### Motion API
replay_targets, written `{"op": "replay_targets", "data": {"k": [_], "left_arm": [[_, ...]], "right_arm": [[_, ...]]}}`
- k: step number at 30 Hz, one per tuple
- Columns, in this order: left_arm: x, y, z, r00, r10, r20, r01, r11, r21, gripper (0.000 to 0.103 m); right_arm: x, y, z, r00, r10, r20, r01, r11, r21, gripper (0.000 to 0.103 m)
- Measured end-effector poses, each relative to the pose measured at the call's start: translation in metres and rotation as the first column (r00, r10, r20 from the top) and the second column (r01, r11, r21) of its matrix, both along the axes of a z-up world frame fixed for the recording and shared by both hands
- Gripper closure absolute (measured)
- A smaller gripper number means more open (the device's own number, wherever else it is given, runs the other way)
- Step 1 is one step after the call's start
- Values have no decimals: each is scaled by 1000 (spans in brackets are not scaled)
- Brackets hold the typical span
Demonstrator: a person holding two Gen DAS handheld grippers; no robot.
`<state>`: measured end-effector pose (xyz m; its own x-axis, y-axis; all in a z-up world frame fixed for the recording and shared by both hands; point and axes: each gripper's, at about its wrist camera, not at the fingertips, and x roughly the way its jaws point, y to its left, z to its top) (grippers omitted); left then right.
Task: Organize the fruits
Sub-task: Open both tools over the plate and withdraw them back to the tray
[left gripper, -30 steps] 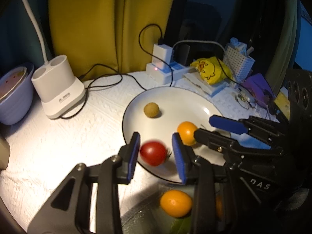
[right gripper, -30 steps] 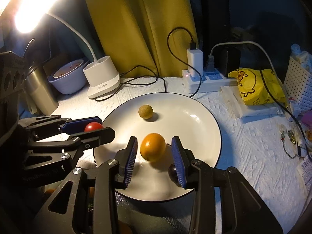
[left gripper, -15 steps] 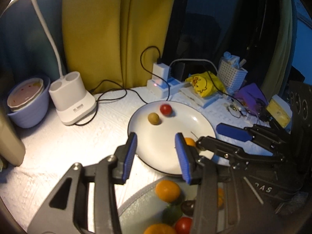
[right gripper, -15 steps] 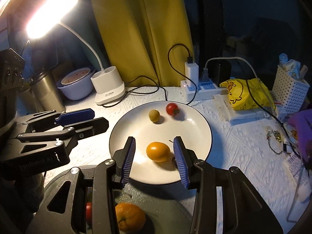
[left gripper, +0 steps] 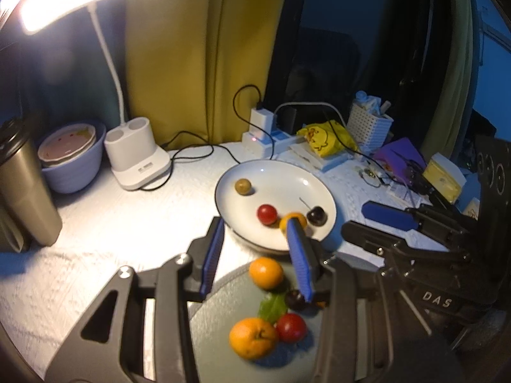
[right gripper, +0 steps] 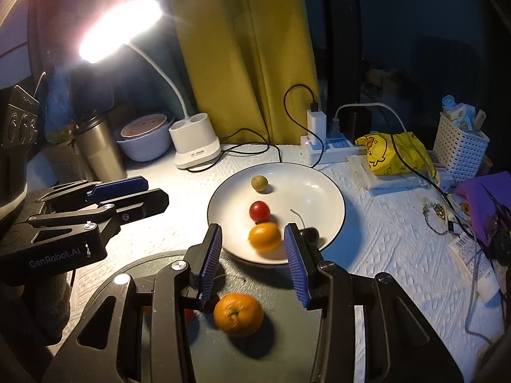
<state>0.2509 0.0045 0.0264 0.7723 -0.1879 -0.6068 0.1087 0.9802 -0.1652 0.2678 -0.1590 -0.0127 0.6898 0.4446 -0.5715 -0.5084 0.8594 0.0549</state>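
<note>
Four fruits on the white plate (right gripper: 322, 188), four on the grey plate (left gripper: 220, 344).

- We note a yellow curtain (right gripper: 242, 54) hanging behind the table, dark window area beside it.
- A white desk lamp (right gripper: 194, 146) stands lit at the back left, its head (right gripper: 119, 28) glaring.
- A white textured cloth (right gripper: 392, 239) covers the tabletop.
- A power strip (right gripper: 332, 148) with plugged chargers sits near the curtain.

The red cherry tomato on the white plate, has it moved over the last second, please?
Yes. The red cherry tomato has rolled from beside the olive-brown fruit at the far side of the white plate toward the near side, and now touches the orange kumquat.
</note>
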Motion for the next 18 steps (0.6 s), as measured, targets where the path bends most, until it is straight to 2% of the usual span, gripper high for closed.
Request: {"op": "replay_targets", "data": {"k": [18], "left_arm": [[-54,-4,-13,1000,9,-25,-9,1000,-7,61]], "right_arm": [[-46,-9,-5,1000,-7,-1,7,1000,-6,60]]}}
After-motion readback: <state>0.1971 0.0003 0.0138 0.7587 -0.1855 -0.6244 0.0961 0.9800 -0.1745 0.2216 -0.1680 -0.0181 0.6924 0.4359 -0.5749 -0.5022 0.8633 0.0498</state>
